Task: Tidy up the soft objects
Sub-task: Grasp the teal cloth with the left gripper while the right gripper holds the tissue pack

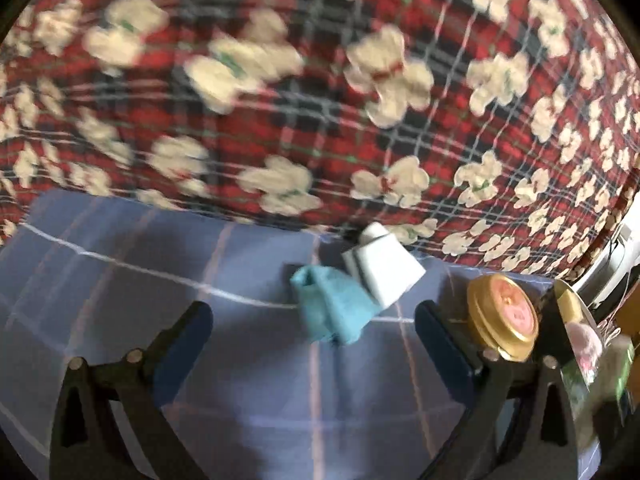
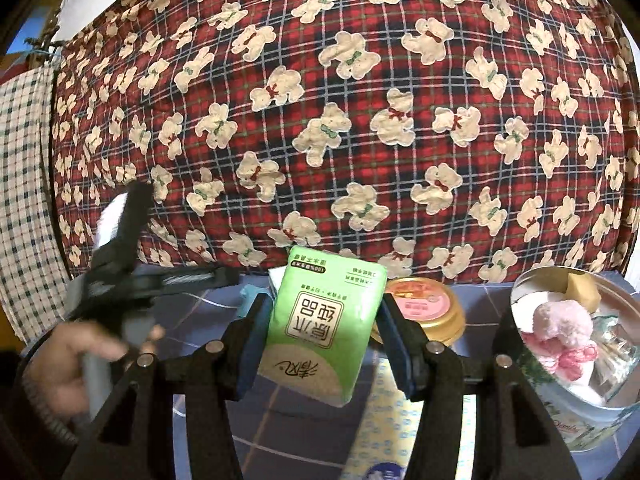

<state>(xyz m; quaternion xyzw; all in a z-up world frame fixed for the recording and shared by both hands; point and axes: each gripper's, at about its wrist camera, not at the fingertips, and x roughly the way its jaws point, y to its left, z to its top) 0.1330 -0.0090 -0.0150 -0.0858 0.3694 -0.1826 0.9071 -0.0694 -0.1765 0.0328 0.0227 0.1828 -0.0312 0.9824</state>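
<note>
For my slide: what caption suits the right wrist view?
Right gripper clamps green tissue pack before teddy-bear quilt.

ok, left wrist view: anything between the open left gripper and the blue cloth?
Nothing: only bare blue checked sheet lies between the left gripper fingers and the blue cloth, seen in the left wrist view.

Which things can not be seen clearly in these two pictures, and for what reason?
- White folded item, left wrist view: motion blur hides what it is.
- Blue cloth: only a sliver shows in the right wrist view, behind the right gripper and its green tissue pack.
- Gold lid: print too small to read.
- Round tin: cut off by the edge in both views.
</note>
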